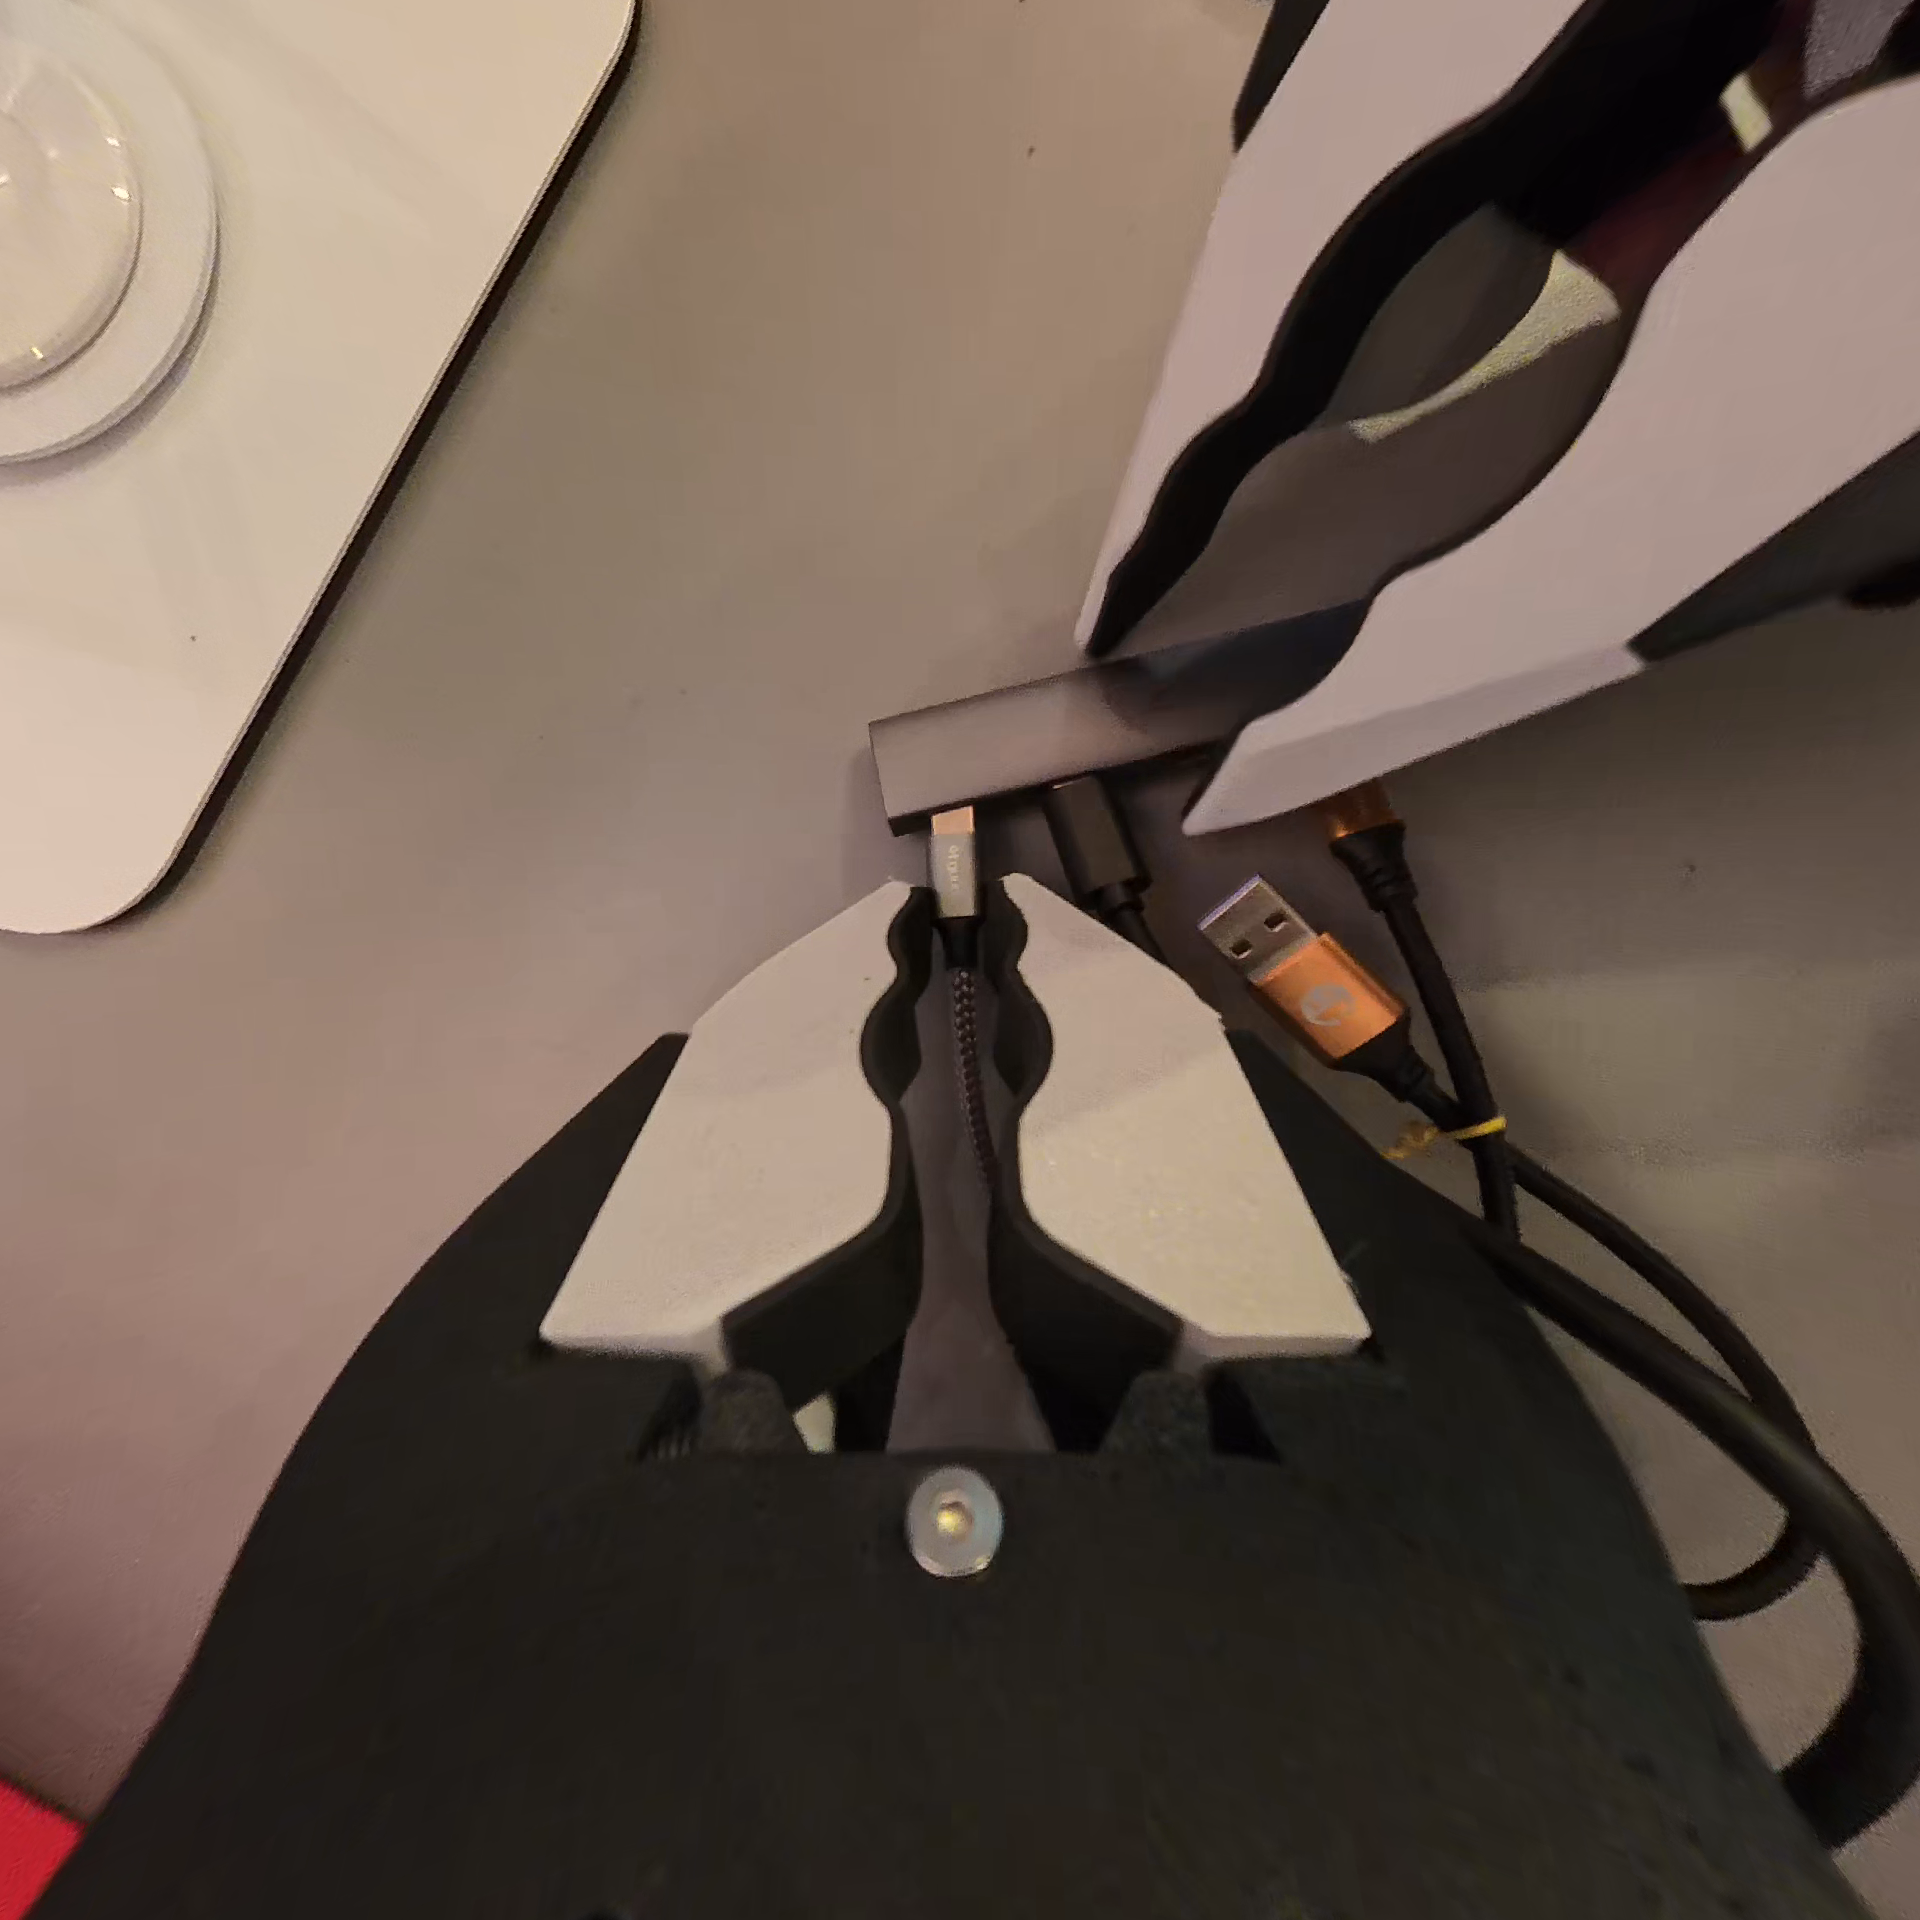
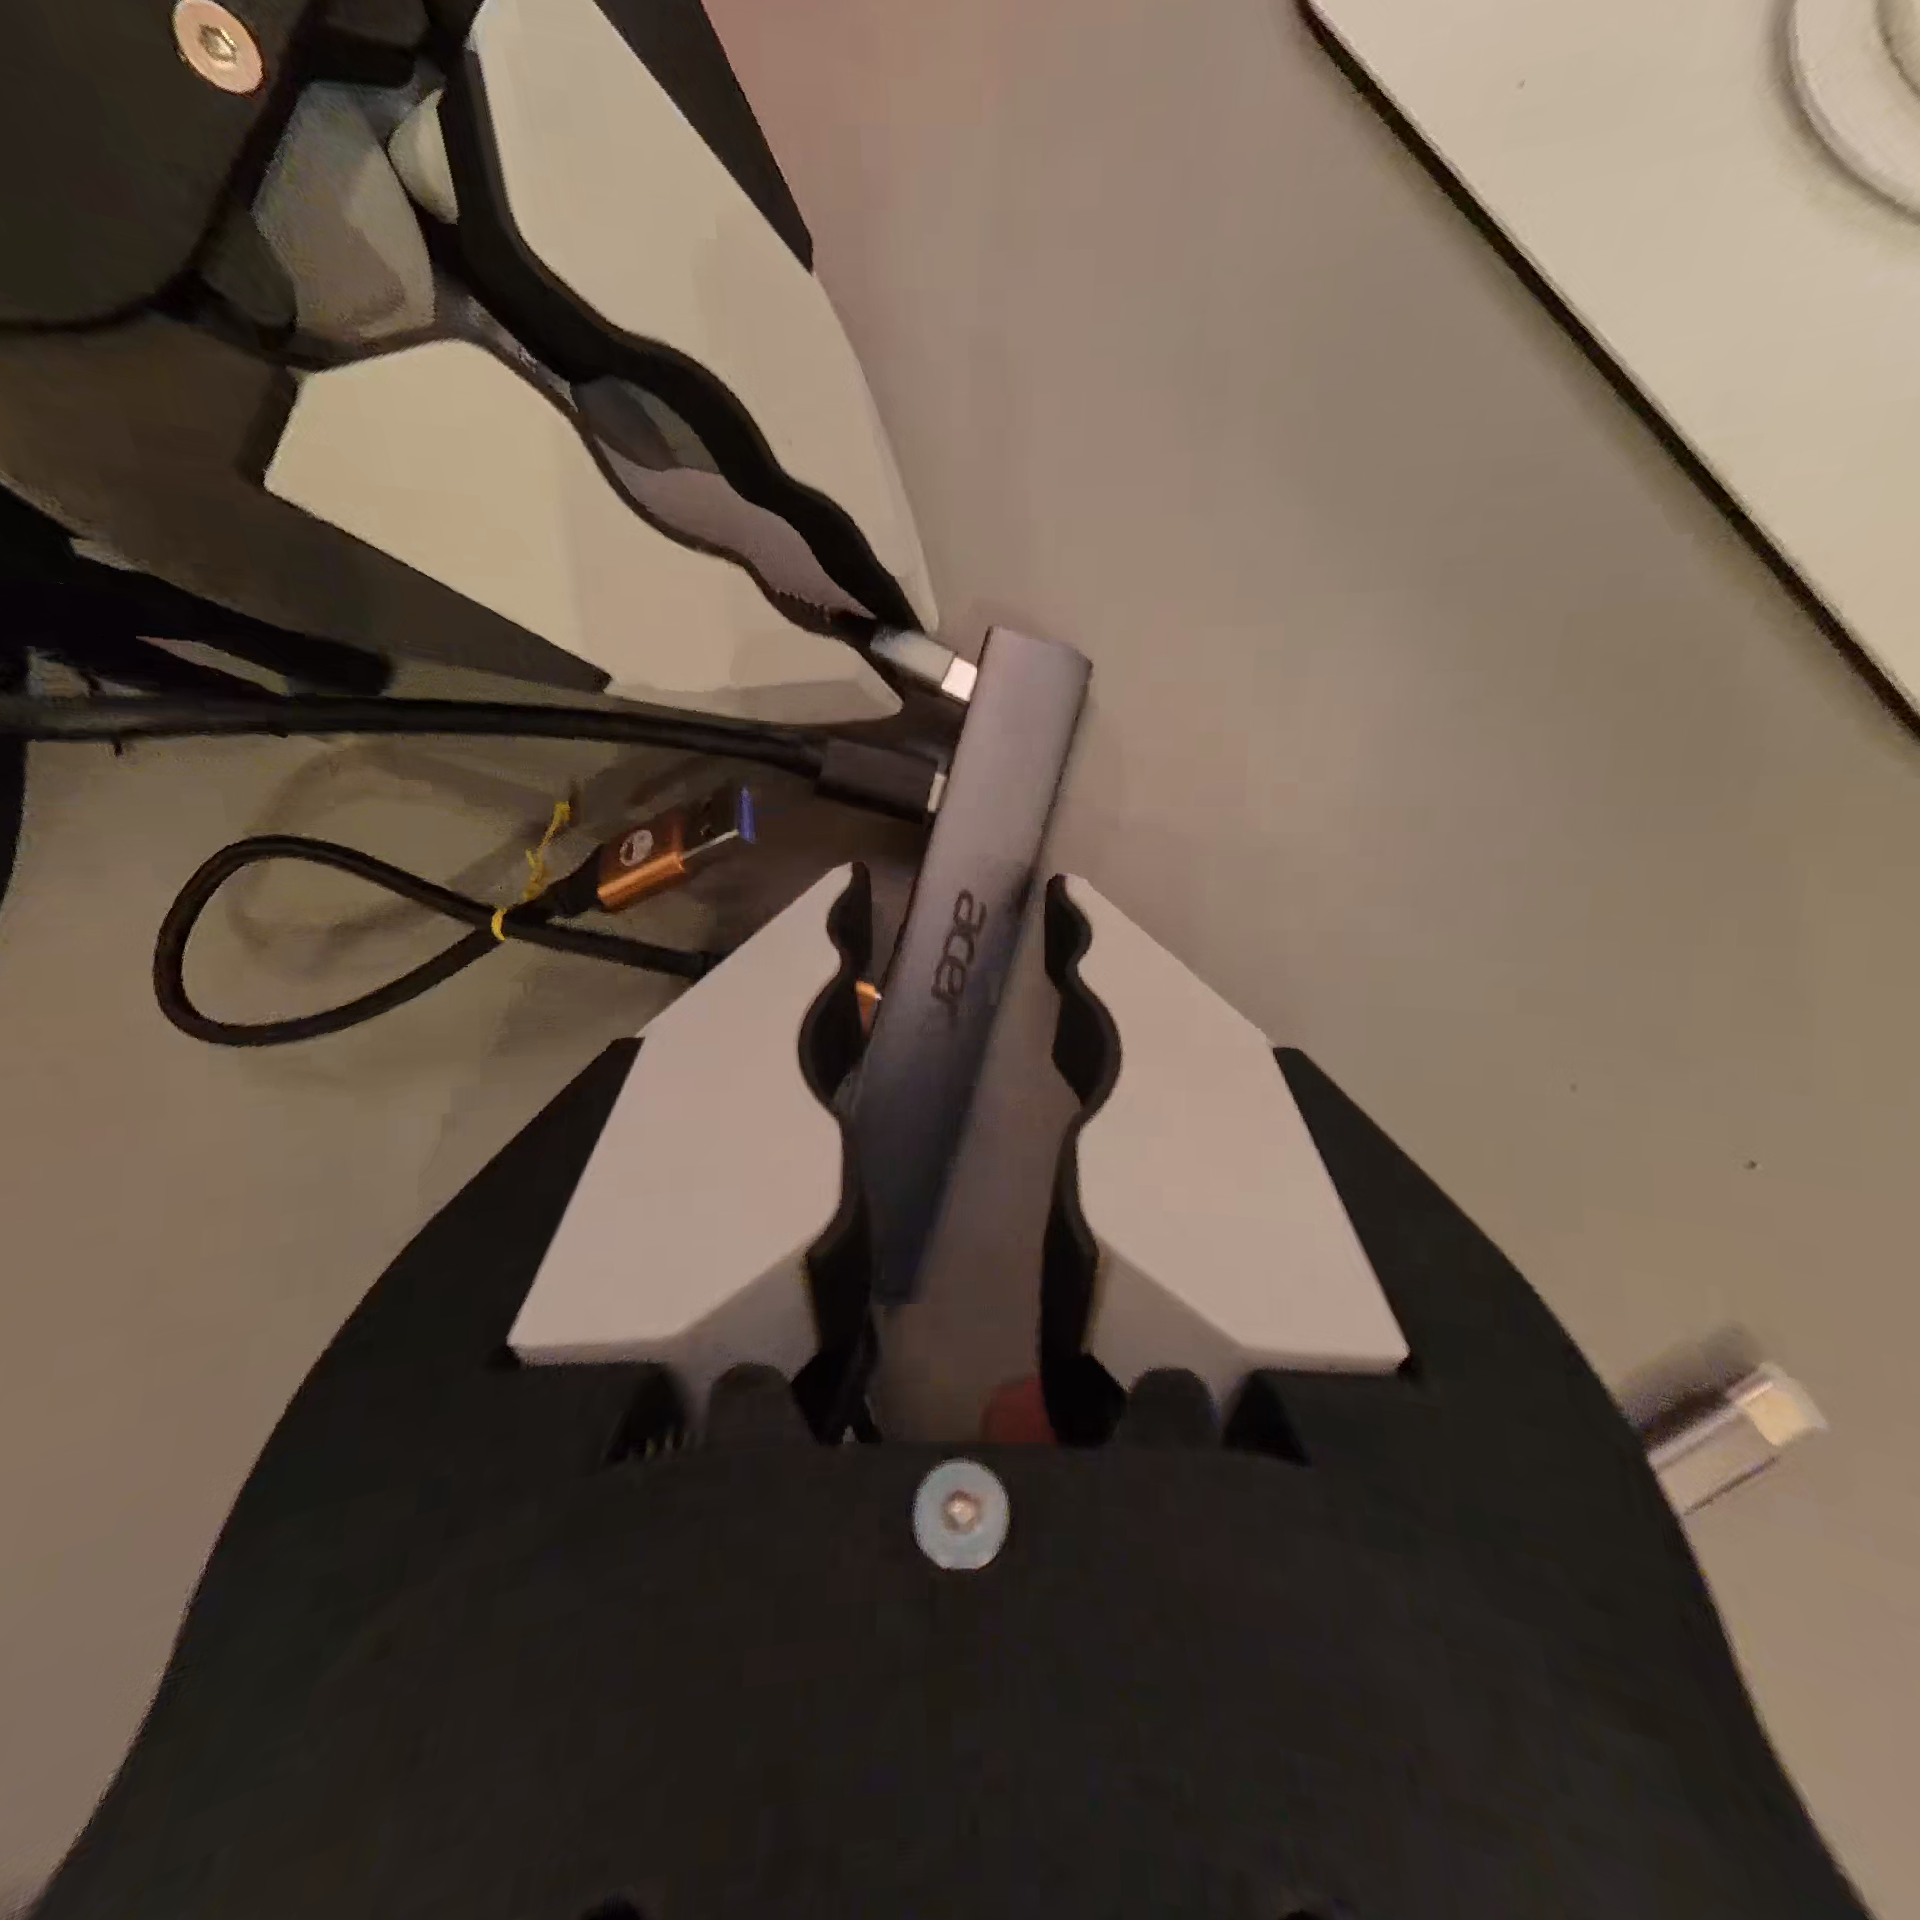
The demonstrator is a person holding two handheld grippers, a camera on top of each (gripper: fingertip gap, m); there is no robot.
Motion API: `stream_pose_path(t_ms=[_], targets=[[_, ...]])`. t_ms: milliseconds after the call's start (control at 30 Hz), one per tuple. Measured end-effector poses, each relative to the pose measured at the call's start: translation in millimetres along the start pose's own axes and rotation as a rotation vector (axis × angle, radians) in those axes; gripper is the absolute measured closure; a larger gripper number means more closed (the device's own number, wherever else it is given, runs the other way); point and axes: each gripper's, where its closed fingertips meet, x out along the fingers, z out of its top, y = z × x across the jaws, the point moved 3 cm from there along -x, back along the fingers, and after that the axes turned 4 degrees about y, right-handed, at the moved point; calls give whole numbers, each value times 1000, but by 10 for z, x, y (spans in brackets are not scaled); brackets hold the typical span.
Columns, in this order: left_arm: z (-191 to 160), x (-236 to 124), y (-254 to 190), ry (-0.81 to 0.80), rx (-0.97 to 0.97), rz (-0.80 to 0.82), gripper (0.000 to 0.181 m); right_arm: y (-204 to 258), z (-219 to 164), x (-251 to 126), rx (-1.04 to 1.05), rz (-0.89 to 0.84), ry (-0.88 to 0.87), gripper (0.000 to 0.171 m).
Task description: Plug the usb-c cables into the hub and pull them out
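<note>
Pretty dim, warm indoor light in both views, so the grey table (image 1: 675, 520) looks kinda brownish. Soft shadows sit under the hub (image 1: 1029, 727) and the cables. Wide-angle bending at the edges. The right gripper (image 1: 1153, 727) at upper right of the left wrist view is motion-smeared, and the white pad (image 2: 1662, 312) edge is soft too.

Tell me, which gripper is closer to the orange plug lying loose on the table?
Right. The right gripper clamps the hub, one fingertip almost over the orange plug. The left gripper holds the silver plug, a little farther off.
</note>
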Motion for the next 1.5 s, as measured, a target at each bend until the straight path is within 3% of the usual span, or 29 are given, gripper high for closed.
stream_pose_path(t_ms=[133,667,800,1400,1500], targets=[[-1,0,18,7,12,18,171,-7,38,39,-30,-61,23,151],[-37,-32,70,-19,12,-27,171,55,77,62,-118,-52,-93,153],[-54,-11,69,25,34,-7,172,68,91,66,-204,-147,-52,153],[-45,-37,83,101,31,-38,172,95,95,91,-231,-141,-63,153],[-53,-39,71,107,119,13,172,98,94,94,-233,-138,-64,154]])
